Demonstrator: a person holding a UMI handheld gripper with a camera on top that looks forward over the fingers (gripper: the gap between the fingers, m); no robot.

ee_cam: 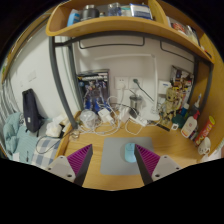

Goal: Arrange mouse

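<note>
A small pale blue mouse [129, 151] lies on a grey mouse pad [118, 156] on the wooden desk [170, 145]. It sits toward the pad's right side, between my two fingers and closer to the right one. My gripper [115, 160] is open, with its magenta pads [79, 158] wide apart on either side of the pad, and it holds nothing.
Cables and white adapters [105, 117] clutter the back of the desk. A black object [31, 110] and blue items stand at the left. Bottles and containers [190, 125] stand at the right. A wooden shelf [110, 22] with items hangs overhead.
</note>
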